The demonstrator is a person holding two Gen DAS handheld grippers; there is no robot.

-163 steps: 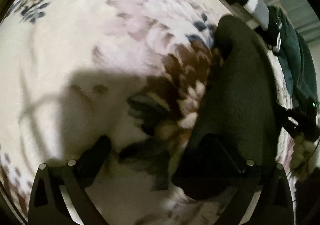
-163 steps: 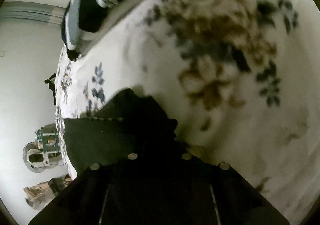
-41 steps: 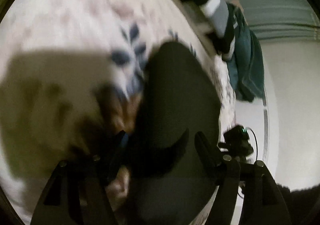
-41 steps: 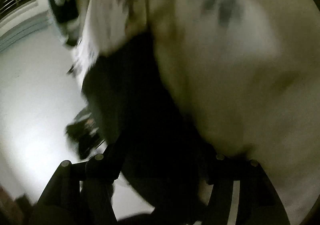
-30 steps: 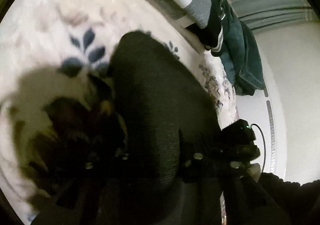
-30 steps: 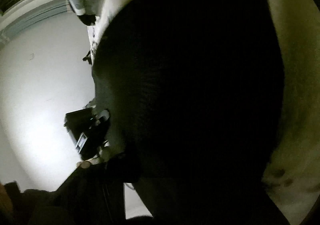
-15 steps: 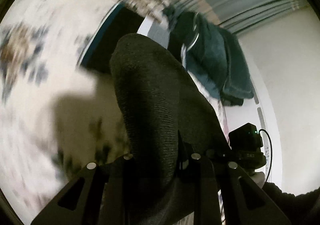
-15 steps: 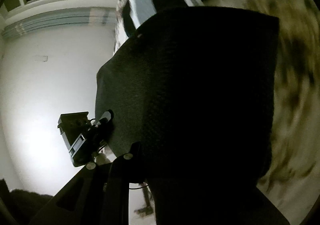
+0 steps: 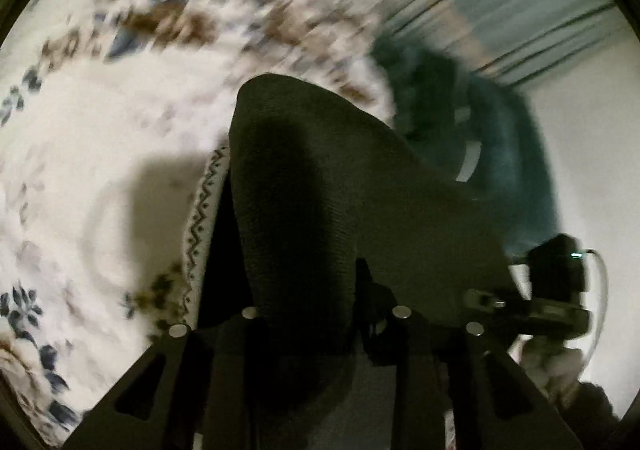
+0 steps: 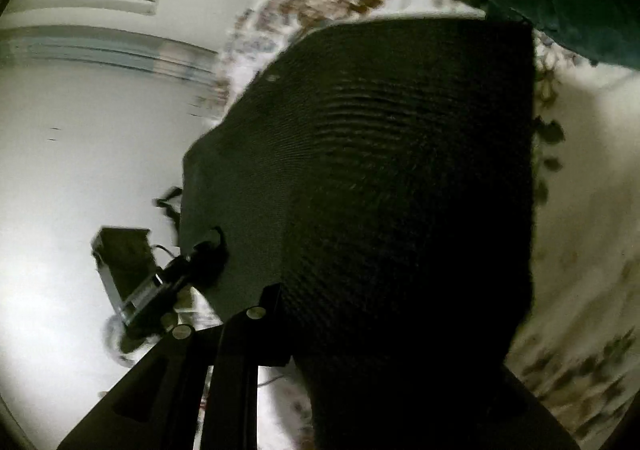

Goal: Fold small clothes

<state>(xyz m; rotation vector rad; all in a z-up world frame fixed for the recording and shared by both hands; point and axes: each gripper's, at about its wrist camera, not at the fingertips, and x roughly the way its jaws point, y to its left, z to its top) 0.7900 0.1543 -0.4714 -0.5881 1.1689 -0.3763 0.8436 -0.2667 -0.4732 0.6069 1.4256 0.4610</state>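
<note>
Over the floral bed (image 9: 100, 170), I had the left gripper (image 9: 320, 314) and right gripper (image 10: 360, 310) each clamped on the dark knit garment (image 9: 320, 178), held lifted.

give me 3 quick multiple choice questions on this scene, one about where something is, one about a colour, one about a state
1. Where is the dark knit garment?
A. flat on the floor
B. held up over the floral bedspread
C. on a hanger

2. What colour is the clothing heaped behind it?
A. red
B. yellow
C. teal

3. The left hand-held gripper is:
A. shut on the garment
B. open, holding nothing
C. out of view

Answers: 1 B, its lower edge hangs clear of the bed; 2 C, blue-green folds show in both views; 3 A, fabric is pinched between its fingers.
</note>
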